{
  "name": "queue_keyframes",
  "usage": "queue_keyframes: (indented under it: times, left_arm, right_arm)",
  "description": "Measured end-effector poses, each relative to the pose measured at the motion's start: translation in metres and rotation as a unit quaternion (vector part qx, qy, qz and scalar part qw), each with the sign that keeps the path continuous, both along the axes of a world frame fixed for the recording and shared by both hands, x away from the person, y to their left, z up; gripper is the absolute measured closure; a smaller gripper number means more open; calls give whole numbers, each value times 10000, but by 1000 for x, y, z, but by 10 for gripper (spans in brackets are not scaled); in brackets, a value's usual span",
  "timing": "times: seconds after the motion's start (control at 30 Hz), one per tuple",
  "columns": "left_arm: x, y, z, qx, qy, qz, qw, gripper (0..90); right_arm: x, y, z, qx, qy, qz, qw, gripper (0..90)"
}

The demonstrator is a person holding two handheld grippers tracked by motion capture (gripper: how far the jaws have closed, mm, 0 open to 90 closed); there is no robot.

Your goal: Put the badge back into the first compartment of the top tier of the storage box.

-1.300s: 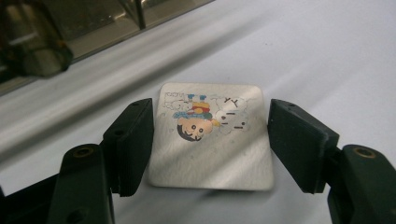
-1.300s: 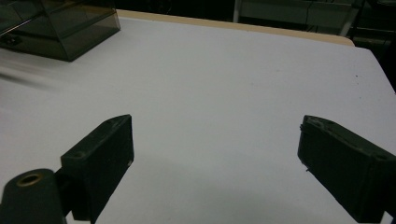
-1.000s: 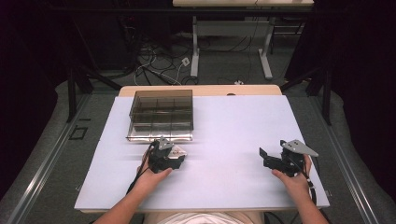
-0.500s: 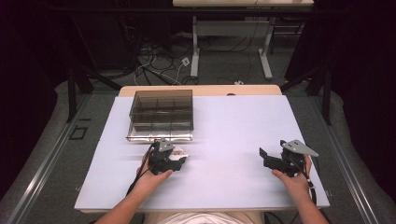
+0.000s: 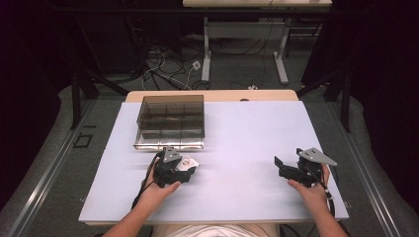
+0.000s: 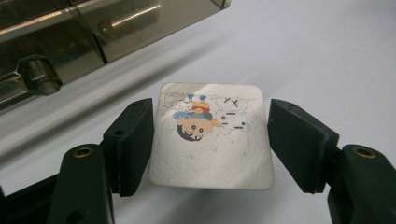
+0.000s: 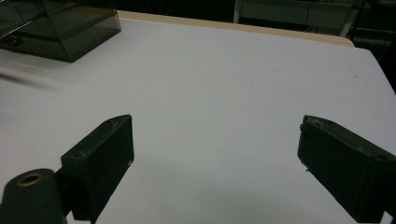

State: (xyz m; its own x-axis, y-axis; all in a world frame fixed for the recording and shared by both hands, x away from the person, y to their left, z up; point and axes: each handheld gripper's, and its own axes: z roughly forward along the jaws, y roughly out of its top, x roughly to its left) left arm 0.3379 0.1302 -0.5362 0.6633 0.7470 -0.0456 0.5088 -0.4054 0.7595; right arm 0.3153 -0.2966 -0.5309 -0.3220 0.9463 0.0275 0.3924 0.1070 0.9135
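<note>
1. Left gripper view: the left gripper (image 6: 210, 140) has its jaws spread to either side of a small cartoon card (image 6: 212, 135) lying flat on the white table (image 6: 327, 51), with a narrow gap on each side, probably lined up to pinch its edges.
2. The smoky plastic box (image 5: 170, 121) sits just beyond the card, likely its destination.
3. The right gripper (image 7: 215, 163) hangs wide open and empty over bare table, apparently waiting.

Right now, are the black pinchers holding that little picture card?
No. The small white cartoon card lies flat on the table between the open left gripper, neither jaw touching it. The right gripper is open over bare tabletop.
</note>
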Motion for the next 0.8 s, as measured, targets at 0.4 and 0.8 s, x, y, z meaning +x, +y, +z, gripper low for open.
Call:
queue_keyframes:
  times: [0.4, 0.8]
  left_arm:
    - [-9, 1, 11, -90, -182, -44, 9998, 333]
    - [-14, 4, 23, -198, -329, -18, 9993, 333]
  right_arm:
    - [-1, -1, 1, -14, 4, 3, 10000, 112]
    - [0, -1, 0, -7, 1, 6, 10000, 113]
